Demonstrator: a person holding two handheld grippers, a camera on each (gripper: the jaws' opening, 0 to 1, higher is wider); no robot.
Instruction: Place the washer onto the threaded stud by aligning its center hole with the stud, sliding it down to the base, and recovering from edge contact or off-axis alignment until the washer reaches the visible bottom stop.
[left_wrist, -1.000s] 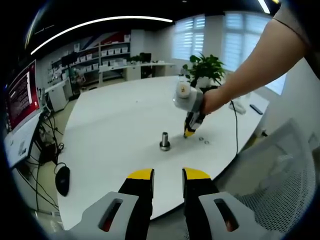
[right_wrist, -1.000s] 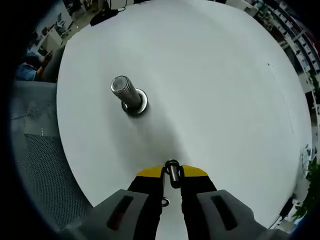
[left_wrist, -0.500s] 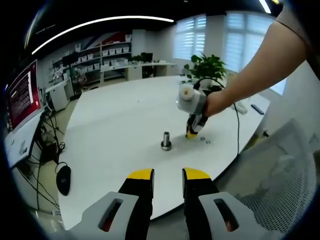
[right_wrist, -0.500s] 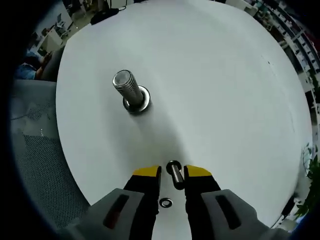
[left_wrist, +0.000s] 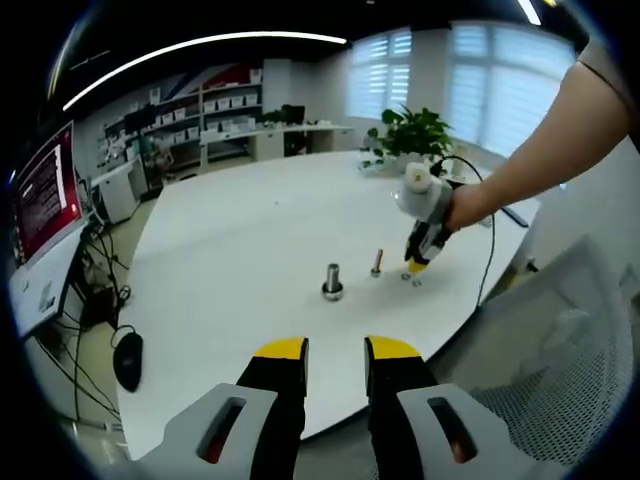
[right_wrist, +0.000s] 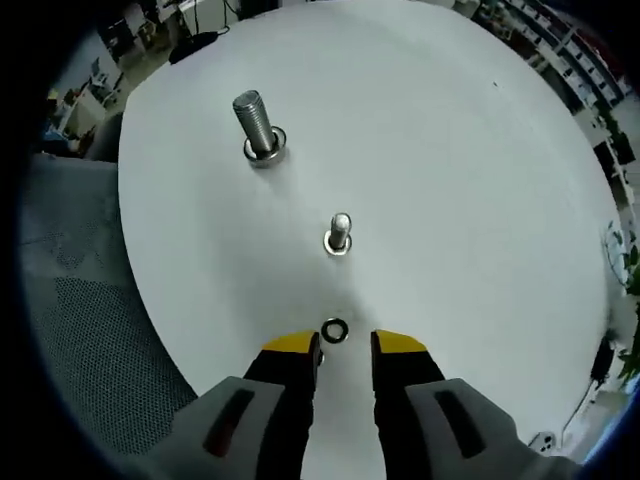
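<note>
Washer flat on the white surface, just ahead of my right tool.
My right tool's jaws are parted and empty; a small stud stands beyond, a bigger bolt farther left. My left tool hangs open, away from the surface edge.

Potted plant seen at table's far edge; computer mouse on floor, monitor nearby.
</note>
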